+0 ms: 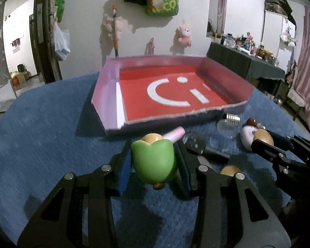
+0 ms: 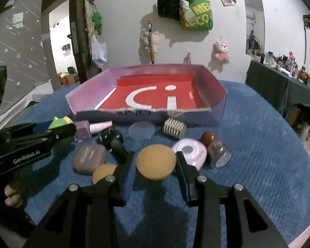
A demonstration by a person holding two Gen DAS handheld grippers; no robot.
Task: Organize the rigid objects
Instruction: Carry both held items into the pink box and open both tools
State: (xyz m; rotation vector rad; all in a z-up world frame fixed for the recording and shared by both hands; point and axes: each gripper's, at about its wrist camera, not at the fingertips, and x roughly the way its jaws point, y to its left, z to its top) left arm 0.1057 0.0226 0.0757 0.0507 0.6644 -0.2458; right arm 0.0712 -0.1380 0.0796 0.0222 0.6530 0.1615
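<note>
Black jaws of the left gripper [image 1: 154, 165] clenched a green toy [image 1: 154, 161] and those of the right gripper [image 2: 156, 163] an orange disc [image 2: 156, 162], both lifted above the blue-covered worktop [image 2: 258, 144], seemingly bound for the red-bottomed tray [image 2: 215, 113] near its far edge.

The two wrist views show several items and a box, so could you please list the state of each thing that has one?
Left tool: shut on the green toy, lifted off the cloth.
Right tool: shut on the orange disc.
Red-floored box: open, nothing inside.
Nail polish bottle: lying on its side, capped.
Small glass jar: tipped over.
Grey case: closed.
</note>
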